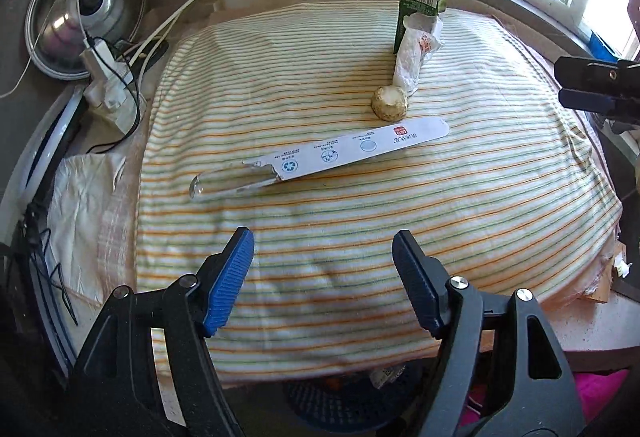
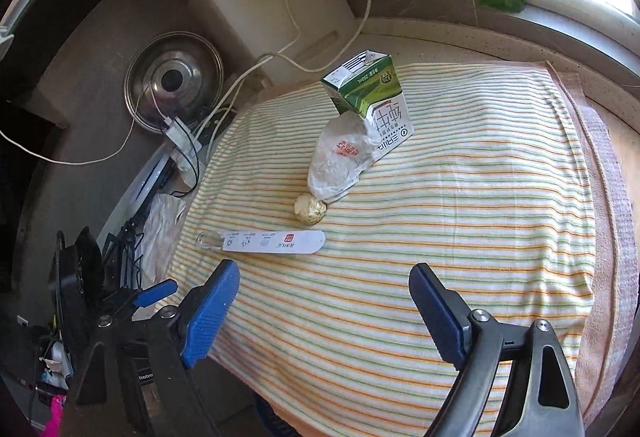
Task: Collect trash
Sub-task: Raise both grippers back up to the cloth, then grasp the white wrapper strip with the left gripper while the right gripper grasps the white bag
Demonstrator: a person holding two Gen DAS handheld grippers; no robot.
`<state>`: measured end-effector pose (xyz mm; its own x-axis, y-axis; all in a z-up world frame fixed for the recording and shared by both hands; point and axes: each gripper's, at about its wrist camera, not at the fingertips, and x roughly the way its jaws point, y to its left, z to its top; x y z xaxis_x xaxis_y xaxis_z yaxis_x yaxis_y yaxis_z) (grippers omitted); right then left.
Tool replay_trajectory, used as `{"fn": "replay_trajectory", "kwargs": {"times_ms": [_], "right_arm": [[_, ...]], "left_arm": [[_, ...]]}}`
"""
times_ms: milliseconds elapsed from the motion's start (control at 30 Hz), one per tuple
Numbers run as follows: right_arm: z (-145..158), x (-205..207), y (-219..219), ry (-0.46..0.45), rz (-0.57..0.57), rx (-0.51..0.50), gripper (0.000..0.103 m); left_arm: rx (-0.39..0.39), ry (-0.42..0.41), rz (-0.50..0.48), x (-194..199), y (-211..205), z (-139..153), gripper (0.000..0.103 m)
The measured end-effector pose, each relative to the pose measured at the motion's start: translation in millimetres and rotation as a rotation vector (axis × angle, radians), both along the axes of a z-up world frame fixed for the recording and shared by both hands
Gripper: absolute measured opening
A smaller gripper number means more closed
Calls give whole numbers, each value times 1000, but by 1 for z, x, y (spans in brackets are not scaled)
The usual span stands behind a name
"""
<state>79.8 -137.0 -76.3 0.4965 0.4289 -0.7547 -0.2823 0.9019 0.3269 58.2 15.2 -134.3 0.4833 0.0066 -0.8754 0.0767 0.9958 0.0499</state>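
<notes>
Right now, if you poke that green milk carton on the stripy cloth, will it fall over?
Probably, yes. The milk carton stands tall on a small base, on soft, rumpled striped cloth, so it may tip easily. Its top looks opened, so it's likely empty and light. The crumpled plastic bag leaning against it wouldn't steady it much.

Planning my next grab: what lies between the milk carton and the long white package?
A crumpled plastic bag against the milk carton, then a small round lump, before the long white package; right wrist view.

A cloth (image 2: pixel 440 237) striped in orange, green and white carries a green-and-white carton (image 2: pixel 370 93), a white crumpled bag (image 2: pixel 340 165) with red print, a white strip (image 2: pixel 276 241) bearing a red mark, and a beige lump (image 2: pixel 310 209).
</notes>
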Motion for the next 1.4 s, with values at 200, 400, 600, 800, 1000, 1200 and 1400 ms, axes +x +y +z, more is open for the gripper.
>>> {"fn": "replay_trajectory", "kwargs": {"times_ms": [200,400,600,800,1000,1200,1400], "right_arm": [[-7,29,-3,46,-12,41,89],[-13,53,-3,85,-31,71,89],[-20,69,-6,115,-57,94,89],[-28,76,-10,135,-78,92,89],[-35,84,-10,152,-89,92,89],[-43,90,-4,177,-93,97,89],[-47,92,2,188,-85,101,89]], "left_arm": [[78,41,-68,30,-10,-12,74],[155,93,-133,56,-18,-28,74],[133,135,-122,80,-11,-44,74],[39,135,-48,93,17,-46,62],[-16,138,-27,98,37,-43,49],[32,150,-30,90,45,-41,26],[36,178,67,85,78,-42,25]]}}
